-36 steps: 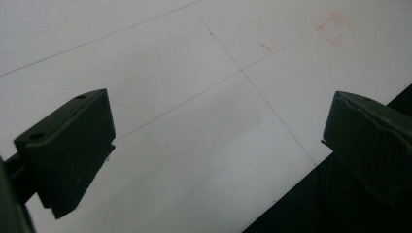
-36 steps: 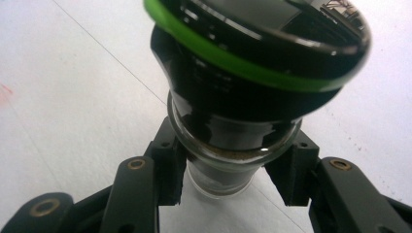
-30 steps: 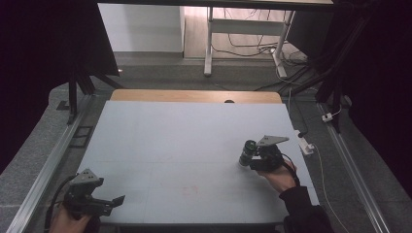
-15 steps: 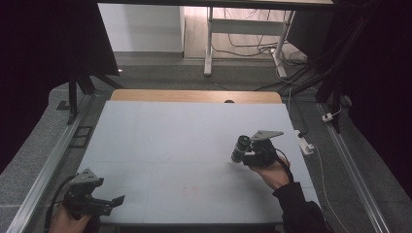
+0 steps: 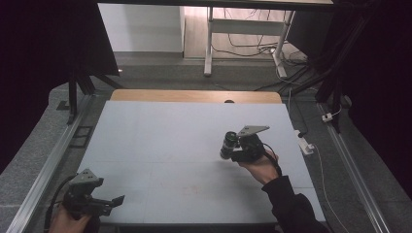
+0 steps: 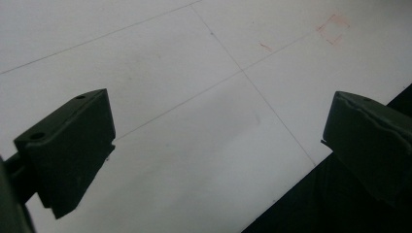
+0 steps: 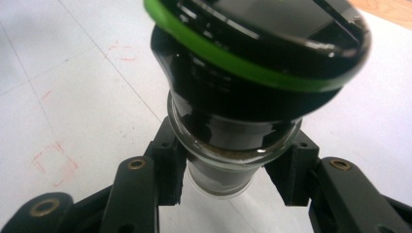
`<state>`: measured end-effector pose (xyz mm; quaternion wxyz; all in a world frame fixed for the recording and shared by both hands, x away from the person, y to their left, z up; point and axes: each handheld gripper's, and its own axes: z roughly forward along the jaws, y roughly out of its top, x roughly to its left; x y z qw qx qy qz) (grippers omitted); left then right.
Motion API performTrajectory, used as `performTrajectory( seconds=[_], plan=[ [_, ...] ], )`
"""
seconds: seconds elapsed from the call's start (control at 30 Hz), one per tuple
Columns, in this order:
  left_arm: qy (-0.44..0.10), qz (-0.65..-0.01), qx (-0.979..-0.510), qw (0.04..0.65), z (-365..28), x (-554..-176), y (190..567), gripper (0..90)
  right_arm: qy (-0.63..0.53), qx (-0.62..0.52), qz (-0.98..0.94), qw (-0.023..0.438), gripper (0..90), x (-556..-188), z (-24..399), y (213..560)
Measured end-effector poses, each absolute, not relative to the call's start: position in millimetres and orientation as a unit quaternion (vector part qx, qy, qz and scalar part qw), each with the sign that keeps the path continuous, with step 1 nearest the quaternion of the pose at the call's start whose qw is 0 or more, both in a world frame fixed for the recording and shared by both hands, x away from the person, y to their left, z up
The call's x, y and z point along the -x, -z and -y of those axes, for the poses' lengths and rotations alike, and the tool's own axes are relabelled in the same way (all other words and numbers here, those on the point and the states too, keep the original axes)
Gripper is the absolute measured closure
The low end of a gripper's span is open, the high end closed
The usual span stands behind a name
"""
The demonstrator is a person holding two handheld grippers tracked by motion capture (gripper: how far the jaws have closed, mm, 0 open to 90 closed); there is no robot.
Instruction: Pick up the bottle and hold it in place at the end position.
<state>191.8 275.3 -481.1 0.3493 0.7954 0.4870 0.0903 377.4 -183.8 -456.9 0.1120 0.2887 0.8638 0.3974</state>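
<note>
Right hand-held gripper [image 5: 228, 149] is clamped on a dark jar [image 7: 243, 97] (green-rimmed lid), long axis pointing left over the worktop [image 5: 160, 141]; left hand-held gripper [image 5: 118, 200] spread apart, far off.

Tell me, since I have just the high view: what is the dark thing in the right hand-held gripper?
Observer: A glass jar with dark contents and a black lid, seen in the right gripper view.
Operator: Any markings on the lid?
Observer: A bright green ring runs round its rim.
Operator: Where do the pads grip?
Observer: On the glass below the lid, one on each side; right hand-held gripper.
Operator: And the left hand-held gripper?
Observer: The left hand-held gripper has its jaws wide apart over faint red marks on the table.
</note>
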Motion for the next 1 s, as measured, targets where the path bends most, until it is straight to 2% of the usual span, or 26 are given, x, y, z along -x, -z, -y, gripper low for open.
performTrajectory(
  seconds=[1.0],
  plan=[
    [-0.087, -0.487, -0.793, 0.356, -277.2, -191.3, 481.1, 0.0, -0.387, -0.228, -0.889, 0.092, 52.8, -409.1, 99.3, 471.2]
  ],
)
